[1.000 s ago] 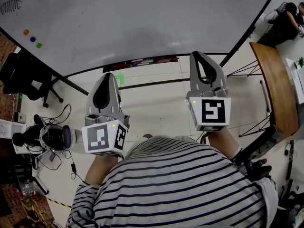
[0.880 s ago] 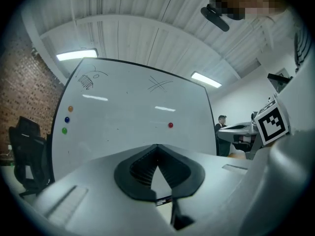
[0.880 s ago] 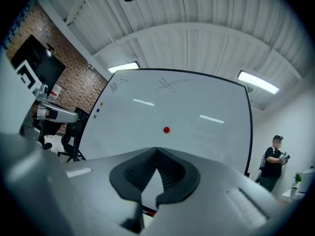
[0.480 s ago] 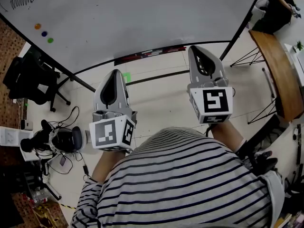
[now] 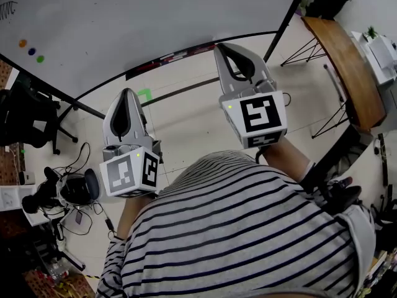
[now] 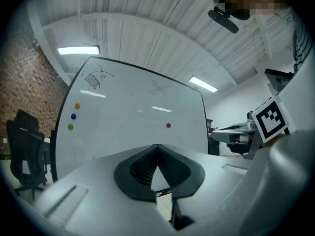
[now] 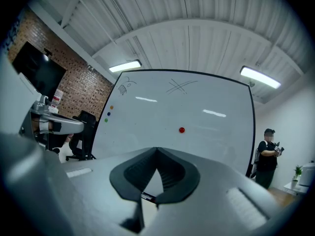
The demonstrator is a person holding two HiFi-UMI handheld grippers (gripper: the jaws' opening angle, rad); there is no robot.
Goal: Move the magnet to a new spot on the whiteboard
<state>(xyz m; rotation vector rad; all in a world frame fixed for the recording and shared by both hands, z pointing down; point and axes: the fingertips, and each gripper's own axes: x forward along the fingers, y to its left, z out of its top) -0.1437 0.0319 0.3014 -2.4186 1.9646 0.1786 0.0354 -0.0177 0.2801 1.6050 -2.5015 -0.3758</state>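
Note:
The whiteboard [image 5: 149,23] stands ahead of me on the floor. A small red magnet [image 6: 168,125] sticks to its right half, a little below the middle, and shows again in the right gripper view as a red magnet [image 7: 181,130]; the head view cuts it off. My left gripper [image 5: 127,92] is shut and empty, well short of the board. My right gripper [image 5: 224,46] is also shut with nothing in it, held a bit further forward. In each gripper view the jaws meet at one point, left gripper [image 6: 157,146] and right gripper [image 7: 157,150], below the magnet and apart from it.
Orange [image 5: 23,43], blue [image 5: 31,51] and green [image 5: 40,59] magnets sit at the board's left edge. A pen tray [image 5: 167,58] runs along its foot. A black office chair [image 5: 25,113] stands left, a wooden table [image 5: 347,73] right, and a person [image 7: 267,156] beyond the board.
The head view has swung, so the red magnet has slipped off its top edge. Both grippers sit further left in frame and remain closed and empty.

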